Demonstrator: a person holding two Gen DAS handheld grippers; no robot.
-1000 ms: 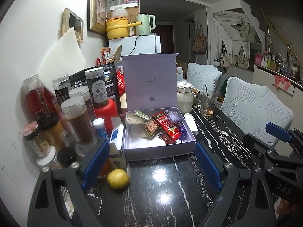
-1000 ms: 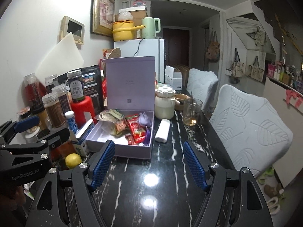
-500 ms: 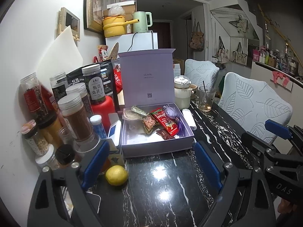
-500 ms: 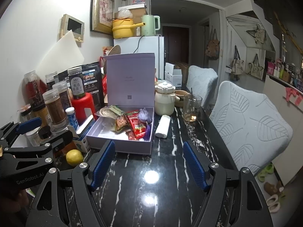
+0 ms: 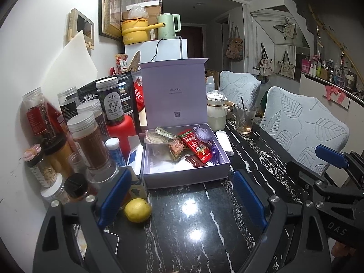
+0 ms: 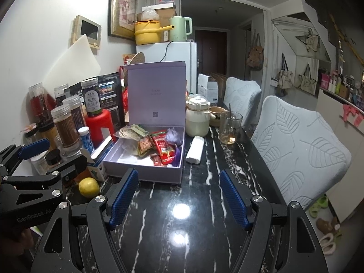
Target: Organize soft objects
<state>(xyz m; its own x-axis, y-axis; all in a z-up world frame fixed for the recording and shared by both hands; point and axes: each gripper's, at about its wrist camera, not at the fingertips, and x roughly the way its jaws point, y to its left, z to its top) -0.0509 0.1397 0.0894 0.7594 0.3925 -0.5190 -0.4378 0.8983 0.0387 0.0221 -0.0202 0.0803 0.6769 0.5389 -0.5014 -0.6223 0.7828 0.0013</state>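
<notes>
Left gripper [image 5: 182,195] spread wide, nothing between the blue pads, hovering over the near part of the black marble table [image 5: 204,238]. Right gripper [image 6: 178,199] likewise parted and empty, just beside it above the same near edge.

Lilac box [image 5: 184,173] mid-table toward the left edge, lid upright behind it. Inside, crowded toward the far right corner: red sachet [image 5: 195,146], purple pouch [image 5: 202,134], brown snack pack [image 5: 176,147], green wrapper [image 5: 165,133], pale round pack [image 5: 154,138]. Near left part of the box floor bare.

White roll [image 5: 224,142] on the table, touching the right wall of the box. Lemon [image 5: 137,210] near the front left corner of the box, beside the left gripper's left finger. Jars [image 5: 88,143] packed along the left edge against the wall. Glass [image 5: 245,121] and cream pot [image 5: 216,113] beyond the roll, near the right edge.
</notes>
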